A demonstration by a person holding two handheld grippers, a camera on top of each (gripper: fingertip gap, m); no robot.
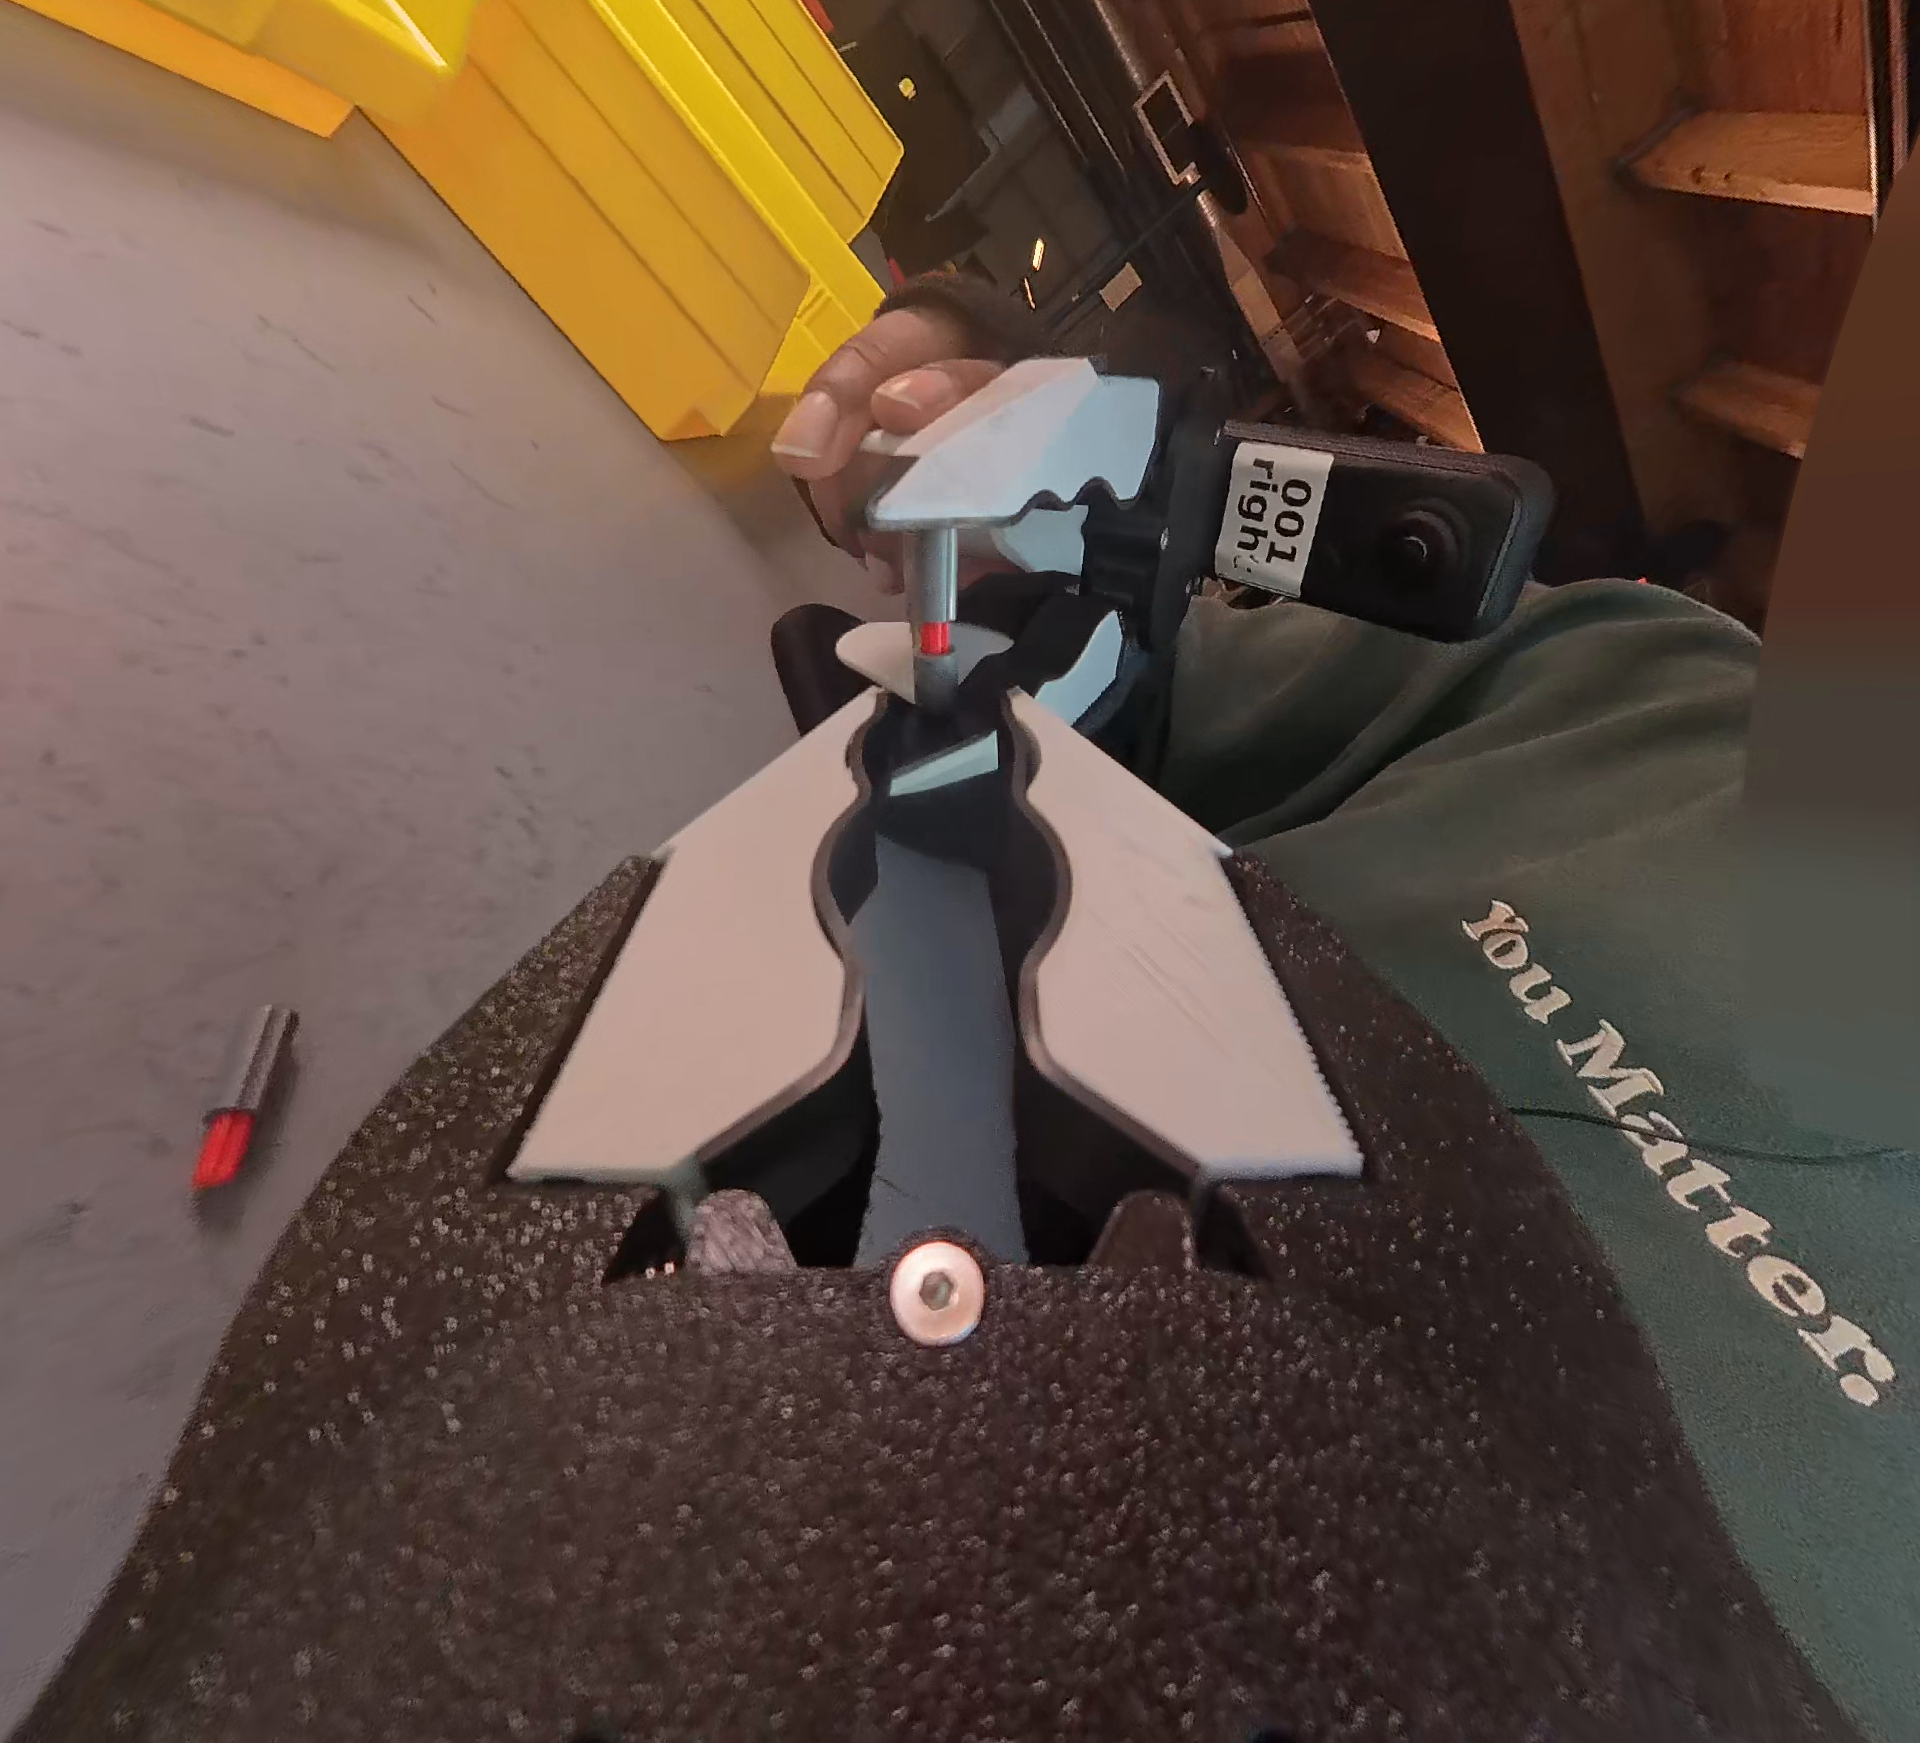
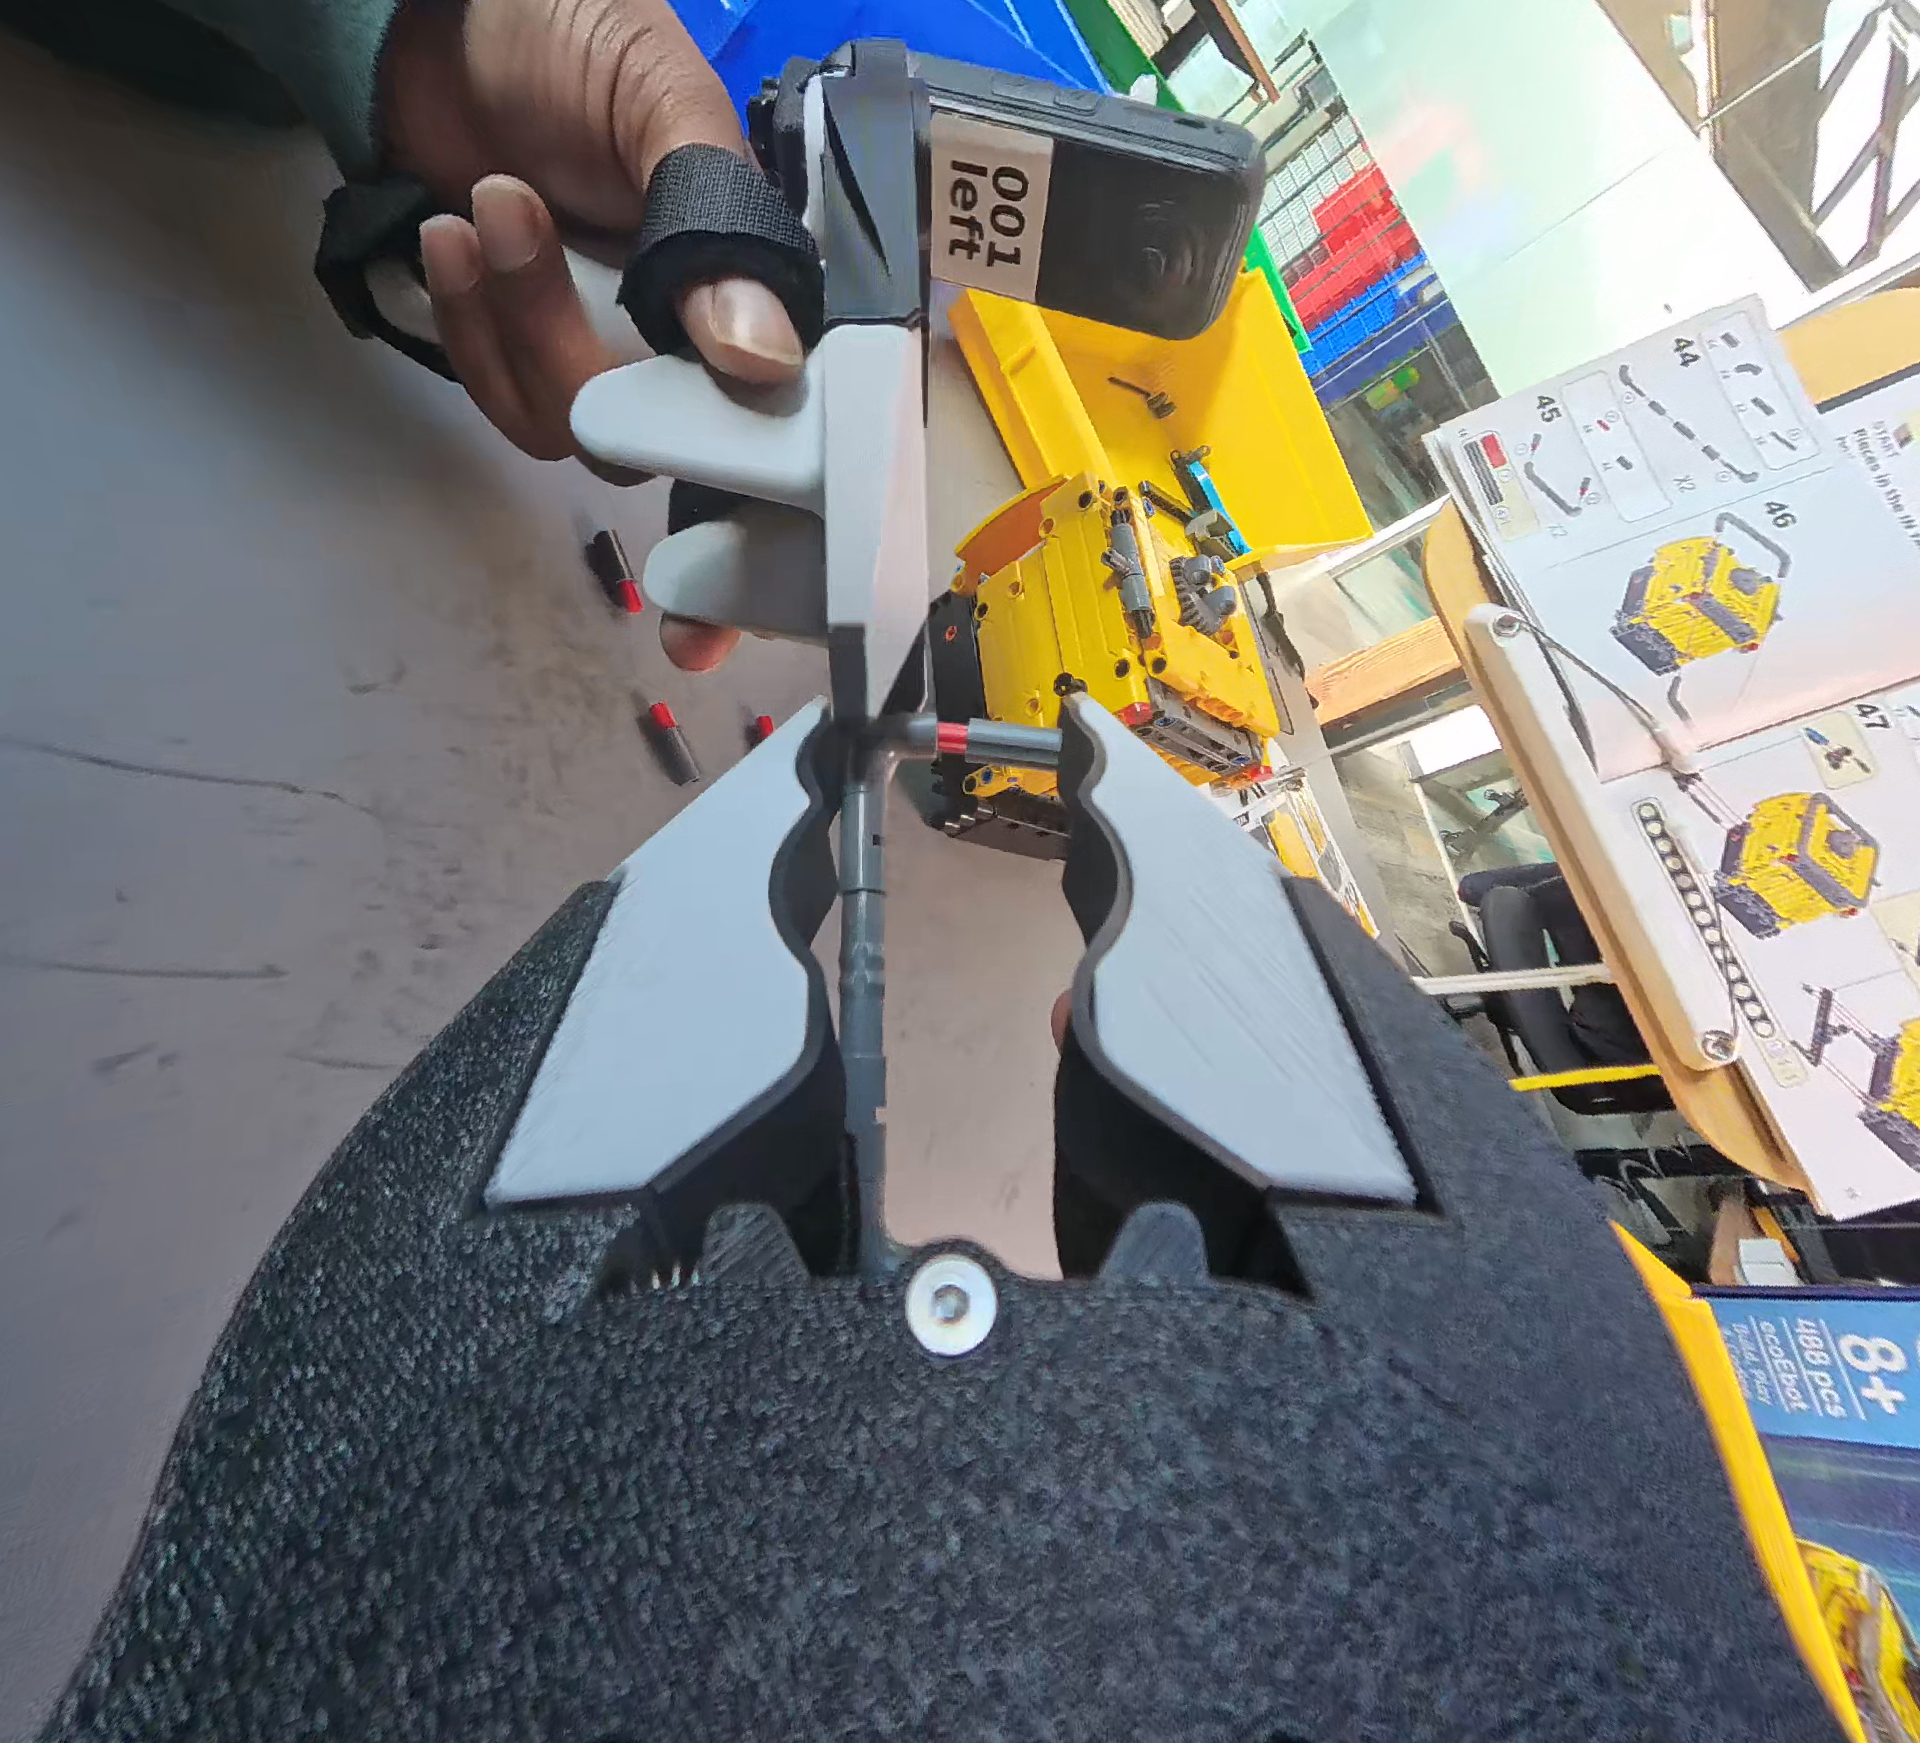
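Two parts meet at your fingertips: a long dark grey plastic rod with an elbow at its far end, and a short grey plastic pin with a red band that sticks out sideways from that elbow. Your left gripper is drawn in narrow, its tips pinched on the rod just at the bend. Your right gripper stands about half closed. One fingertip presses on the pin's free end and the other sits behind the elbow, so it seems to hold the pin lengthwise, end to end. Both parts hang in the air above the grey table, in front of the yellow brick-built model. Judge them as very light, hard and smooth. The pin is round and, pressed only on its ends, could pivot or pop out sideways. The thin rod will probably flex a little along its length, so the stiffest hold is close to the elbow, where your left tips are. Several spare grey-and-red pins lie loose on the table. Yellow plastic bins are stacked beyond, and an open instruction booklet leans on a stand to the side.
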